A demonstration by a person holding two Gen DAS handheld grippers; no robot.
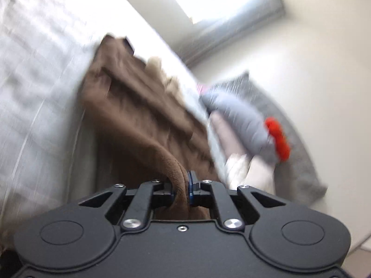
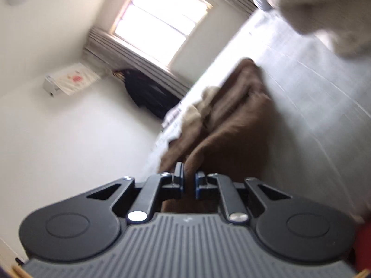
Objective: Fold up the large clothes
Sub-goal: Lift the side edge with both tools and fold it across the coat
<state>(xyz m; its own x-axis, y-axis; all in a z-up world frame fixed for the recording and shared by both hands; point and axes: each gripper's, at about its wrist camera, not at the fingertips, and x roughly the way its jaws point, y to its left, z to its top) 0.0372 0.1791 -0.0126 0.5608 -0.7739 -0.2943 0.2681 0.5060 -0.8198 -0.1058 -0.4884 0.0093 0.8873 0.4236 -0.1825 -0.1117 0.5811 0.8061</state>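
Both grippers pinched on the brown garment's near edge, fold step starting.

Left wrist view: left gripper [image 1: 182, 187] is clamped narrow on a thick hem of the brown garment [image 1: 139, 106], cloth bunched between the pads. The rest of the garment lies rumpled on the pale bed sheet [image 1: 34, 81], running away from the gripper; a beige piece [image 1: 160, 69] sits at its far end, a grey pillow [image 1: 289, 120] beyond the garment's right side. Frame is blurred. Right wrist view: right gripper [image 2: 189, 183] is closed narrow with brown cloth between the jaws, garment trailing off across the sheet toward the window [image 2: 160, 25]. Judgement: edge grasp done, fold not yet laid. Next move calls for carrying both corners evenly over the garment toward its far end, keeping the edge taut and level.
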